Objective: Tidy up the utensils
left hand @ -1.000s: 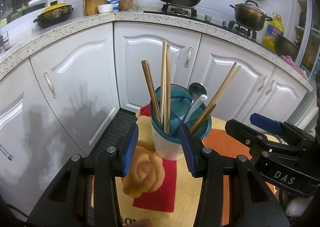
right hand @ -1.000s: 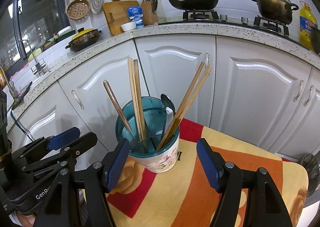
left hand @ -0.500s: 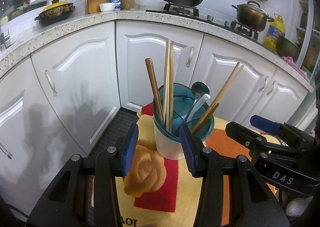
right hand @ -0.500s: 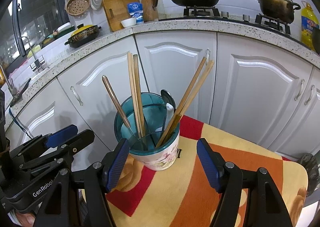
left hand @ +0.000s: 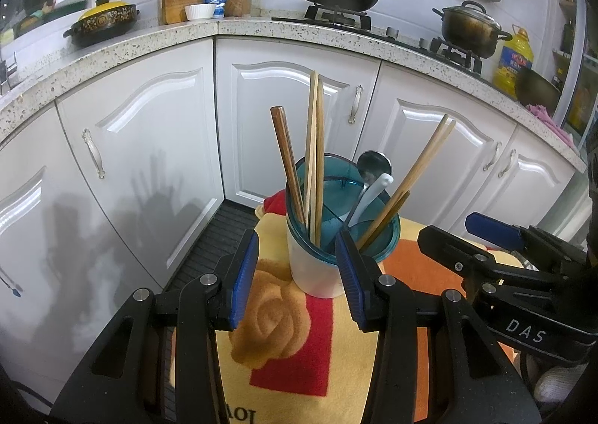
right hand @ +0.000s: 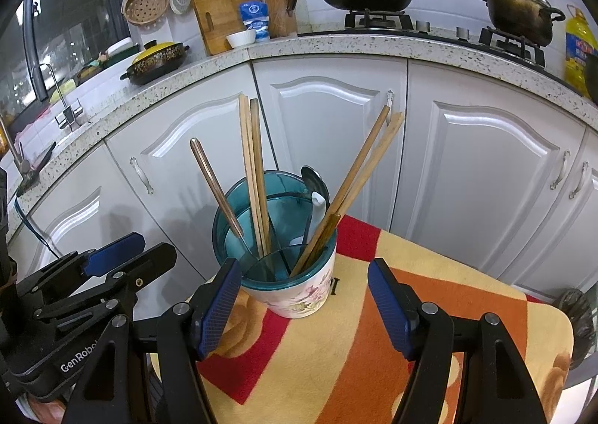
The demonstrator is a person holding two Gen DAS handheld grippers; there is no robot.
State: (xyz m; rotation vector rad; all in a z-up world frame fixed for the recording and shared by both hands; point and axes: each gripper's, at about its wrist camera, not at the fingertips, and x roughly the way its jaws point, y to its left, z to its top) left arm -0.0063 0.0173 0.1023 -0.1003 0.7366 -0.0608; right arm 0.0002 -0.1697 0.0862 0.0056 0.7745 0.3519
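Before the utensil holder (left hand: 329, 259), left hand-held gripper (left hand: 295, 274) and right hand-held gripper (right hand: 304, 308), both wide, empty.

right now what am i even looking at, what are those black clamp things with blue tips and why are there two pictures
Those are two hand-held grippers; a person holds one in each hand, no robot arm. Each carries a camera looking out along its two fingers, hence two pictures. One view is from the left gripper, the other from the right gripper. Both are open and hold nothing. Ahead, on a patterned cloth, stands a utensil holder with chopsticks and a metal spoon standing in it. Each view also catches the other gripper at its edge.
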